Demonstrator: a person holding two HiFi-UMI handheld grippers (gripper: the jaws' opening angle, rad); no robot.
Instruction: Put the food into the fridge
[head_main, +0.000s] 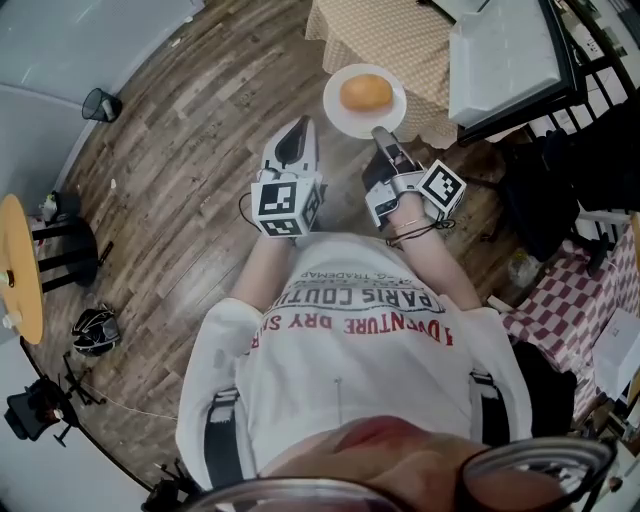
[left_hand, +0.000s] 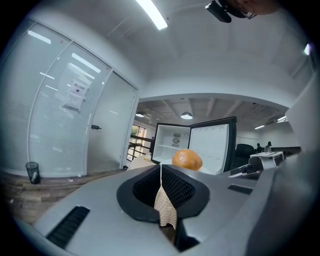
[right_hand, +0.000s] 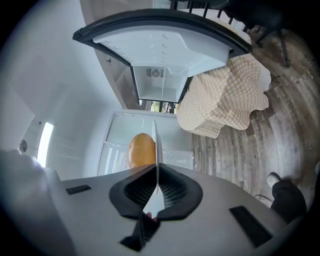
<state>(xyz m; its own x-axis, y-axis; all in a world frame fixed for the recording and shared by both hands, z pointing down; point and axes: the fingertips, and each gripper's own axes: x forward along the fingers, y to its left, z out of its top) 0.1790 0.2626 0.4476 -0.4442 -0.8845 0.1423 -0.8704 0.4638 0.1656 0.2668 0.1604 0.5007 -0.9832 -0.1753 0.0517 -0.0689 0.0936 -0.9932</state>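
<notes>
An orange round piece of food (head_main: 366, 93) lies on a white plate (head_main: 345, 118) held out in front of the person. My right gripper (head_main: 380, 132) is shut on the plate's near rim. In the right gripper view the plate (right_hand: 156, 145) shows edge-on between the shut jaws, with the food (right_hand: 140, 150) to its left. My left gripper (head_main: 303, 125) hovers just left of the plate, shut and empty. The fridge (right_hand: 159, 82) stands ahead with its door (head_main: 500, 60) open; the left gripper view shows its white inside (left_hand: 172, 142) behind the food (left_hand: 187, 160).
A table with a beige checked cloth (head_main: 400, 40) stands just beyond the plate, beside the fridge. A small black bin (head_main: 100, 104) sits on the wood floor at the far left. A round wooden table (head_main: 18, 270) is at left and a red checked cloth (head_main: 570, 300) at right.
</notes>
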